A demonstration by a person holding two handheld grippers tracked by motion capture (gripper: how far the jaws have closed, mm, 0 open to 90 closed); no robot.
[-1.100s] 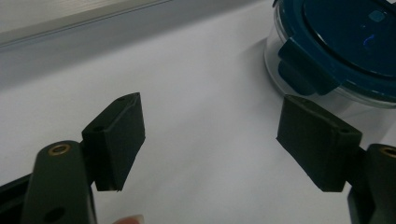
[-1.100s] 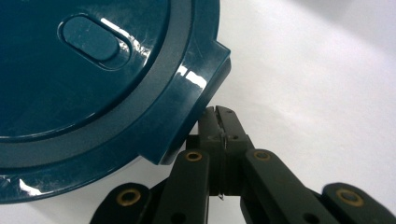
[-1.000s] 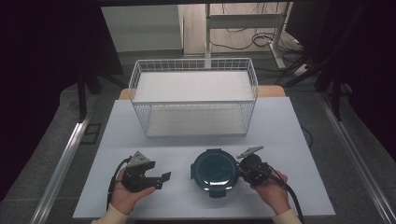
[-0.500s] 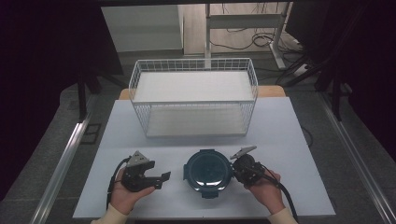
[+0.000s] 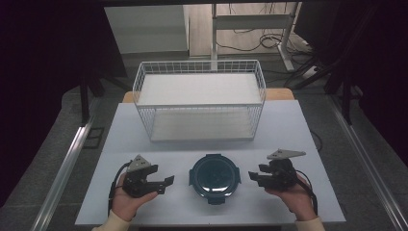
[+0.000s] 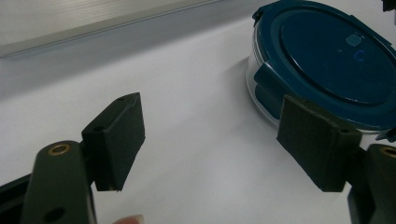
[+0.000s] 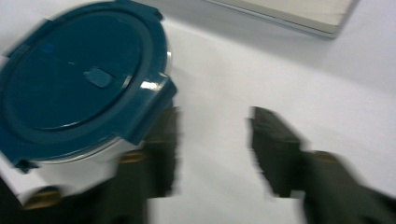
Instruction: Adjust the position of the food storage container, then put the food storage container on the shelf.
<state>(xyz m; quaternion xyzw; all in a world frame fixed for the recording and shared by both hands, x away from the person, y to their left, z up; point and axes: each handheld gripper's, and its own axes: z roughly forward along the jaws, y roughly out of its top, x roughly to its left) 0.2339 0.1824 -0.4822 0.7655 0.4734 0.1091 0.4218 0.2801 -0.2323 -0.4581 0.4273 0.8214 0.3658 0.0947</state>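
I have a round food container (image 5: 215, 175) with a dark teal clip-on lid sitting flat on the white table (image 5: 202, 144), near the front edge and between my two hands, with the empty white wire basket (image 5: 199, 101) well apart behind it. My right gripper (image 5: 253, 176) has its jaws spread with nothing between them; they have just been opening, and the container's nearest side clip (image 7: 154, 109) lies just beside the left-hand jaw in the right gripper view, untouched as far as the blur lets me tell. I judge I have just let go of that clip and am backing off so the box can rest on its own. My left gripper (image 5: 167, 182) waits on the other side, jaws apart and holding nothing, with one black pad (image 6: 116, 137) showing bare tabletop beside it in the left gripper view; it sits low and aimed at the container's left clip, probably so I can take that edge next. Being round, the container has no real long axis across the table; its axis runs straight up, lid facing the ceiling, and its four clips point out to the sides, front and back. The lid looks seated level all round, and the small vent tab (image 7: 99, 77) near its middle is closed.
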